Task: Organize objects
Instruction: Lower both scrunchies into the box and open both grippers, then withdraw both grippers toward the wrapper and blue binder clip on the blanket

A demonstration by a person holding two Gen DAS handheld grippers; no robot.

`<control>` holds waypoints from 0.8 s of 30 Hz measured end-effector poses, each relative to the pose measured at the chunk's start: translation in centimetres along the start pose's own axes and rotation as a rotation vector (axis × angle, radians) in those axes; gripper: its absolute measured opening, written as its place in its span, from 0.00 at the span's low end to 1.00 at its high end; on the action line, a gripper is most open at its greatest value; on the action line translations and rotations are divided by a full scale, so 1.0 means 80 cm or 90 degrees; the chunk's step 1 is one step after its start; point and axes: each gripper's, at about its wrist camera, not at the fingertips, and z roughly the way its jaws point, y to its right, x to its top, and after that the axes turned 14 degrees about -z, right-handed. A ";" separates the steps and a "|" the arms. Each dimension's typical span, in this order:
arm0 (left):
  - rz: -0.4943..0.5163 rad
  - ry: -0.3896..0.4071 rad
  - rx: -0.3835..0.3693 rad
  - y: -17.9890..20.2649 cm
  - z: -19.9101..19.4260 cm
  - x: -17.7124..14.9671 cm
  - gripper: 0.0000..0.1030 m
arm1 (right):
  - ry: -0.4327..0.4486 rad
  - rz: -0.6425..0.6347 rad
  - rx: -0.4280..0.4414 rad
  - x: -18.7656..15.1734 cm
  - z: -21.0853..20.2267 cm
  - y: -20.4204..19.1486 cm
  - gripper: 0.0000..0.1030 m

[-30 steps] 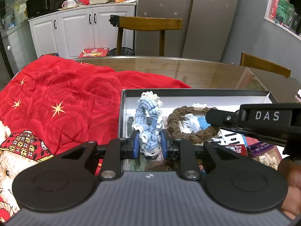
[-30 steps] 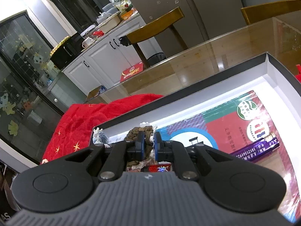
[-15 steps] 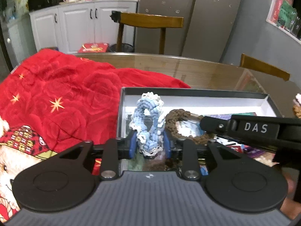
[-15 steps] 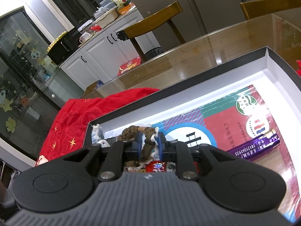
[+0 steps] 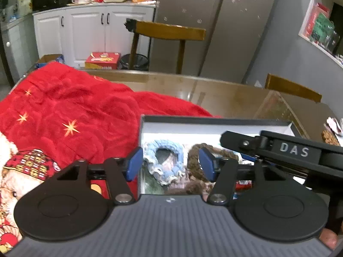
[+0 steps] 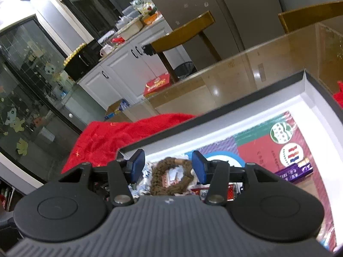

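Left gripper [image 5: 170,163]: jaws wide, holding nothing; blue crocheted ring [image 5: 164,162] lies flat just ahead between them, in the box [image 5: 214,120].
Right gripper [image 6: 168,166]: jaws wide, empty; brown braided ring [image 6: 171,178] directly ahead, nearer this hand.

Both wrist views close, sharing box [image 5: 214,121]

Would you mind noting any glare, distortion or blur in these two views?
Left wrist view: fisheye curves the table edge, and the blue crocheted ring looks soft. Right wrist view: light patches glare on the glass tabletop, and the box rim bows.
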 end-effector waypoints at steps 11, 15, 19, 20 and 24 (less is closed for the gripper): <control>-0.010 0.076 -0.058 0.009 -0.089 0.015 0.69 | 0.115 -0.063 -0.034 0.022 -0.105 -0.035 0.67; 0.005 0.091 -0.087 0.022 -0.128 0.004 0.69 | 0.148 -0.086 -0.047 0.019 -0.149 -0.046 0.68; 0.021 0.115 -0.115 0.035 -0.176 -0.012 0.69 | 0.168 -0.105 -0.051 0.005 -0.186 -0.050 0.70; 0.028 0.121 -0.121 0.038 -0.189 -0.018 0.69 | 0.172 -0.107 -0.052 0.002 -0.194 -0.049 0.70; 0.070 0.153 -0.137 0.045 -0.232 -0.050 0.70 | 0.185 -0.123 -0.051 -0.022 -0.225 -0.044 0.71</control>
